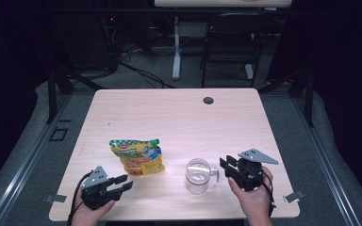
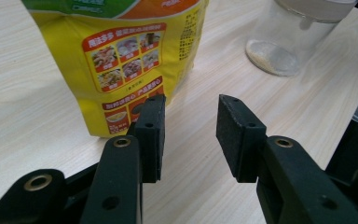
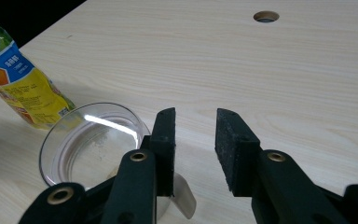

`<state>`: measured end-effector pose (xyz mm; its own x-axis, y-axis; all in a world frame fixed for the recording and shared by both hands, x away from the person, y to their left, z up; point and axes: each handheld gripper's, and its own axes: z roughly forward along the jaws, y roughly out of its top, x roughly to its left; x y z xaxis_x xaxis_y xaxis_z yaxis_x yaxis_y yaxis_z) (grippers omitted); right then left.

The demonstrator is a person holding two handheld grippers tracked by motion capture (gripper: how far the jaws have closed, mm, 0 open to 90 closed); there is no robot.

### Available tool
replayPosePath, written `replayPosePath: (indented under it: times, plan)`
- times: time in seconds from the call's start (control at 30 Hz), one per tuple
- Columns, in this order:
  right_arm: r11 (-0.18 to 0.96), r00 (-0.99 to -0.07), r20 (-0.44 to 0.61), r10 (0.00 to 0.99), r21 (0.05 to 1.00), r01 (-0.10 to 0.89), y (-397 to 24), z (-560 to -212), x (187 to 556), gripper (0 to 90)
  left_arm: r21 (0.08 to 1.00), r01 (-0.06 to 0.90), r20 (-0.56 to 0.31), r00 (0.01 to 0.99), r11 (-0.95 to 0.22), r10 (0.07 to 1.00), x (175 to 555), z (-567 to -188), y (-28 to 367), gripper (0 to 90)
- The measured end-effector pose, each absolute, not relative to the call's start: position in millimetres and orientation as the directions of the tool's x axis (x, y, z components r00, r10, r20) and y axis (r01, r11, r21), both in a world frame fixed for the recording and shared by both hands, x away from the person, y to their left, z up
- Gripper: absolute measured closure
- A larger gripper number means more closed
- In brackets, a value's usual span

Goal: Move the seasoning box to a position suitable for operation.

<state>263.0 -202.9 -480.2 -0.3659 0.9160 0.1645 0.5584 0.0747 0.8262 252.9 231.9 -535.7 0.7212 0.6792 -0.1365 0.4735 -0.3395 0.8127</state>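
Jar (image 1: 198, 176) stands upright near the table's (image 1: 179, 113) front edge, just left of the right gripper (image 1: 224, 165), whose jaws are parted and hold nothing. Left gripper (image 1: 124, 182), jaws likewise apart and empty, points at the yellow pouch (image 1: 139, 157), close but not touching.

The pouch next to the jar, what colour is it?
Mostly yellow pouch, green top; clearest in the left gripper view.

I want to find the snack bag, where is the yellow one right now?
In the high view the yellow bag stands on the table's left half, just ahead of the left gripper, with the clear jar off to its right.
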Motion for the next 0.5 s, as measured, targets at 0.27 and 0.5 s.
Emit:
replayPosePath:
  times: [0.27, 0.5]
  plan:
    - [0.072, -0.389, 0.191, 0.901, 0.819, 0.569, -203, -492, 260, 74.1, 0.811, 0.488, -0.157, 0.712, -0.322, 0.684, 252, -536, 222, 62.7]
    - [0.073, -0.406, 0.204, 0.891, 0.818, 0.571, -200, -491, 256, 78.2, 0.8, 0.488, -0.163, 0.737, -0.349, 0.656, 252, -537, 201, 64.4]
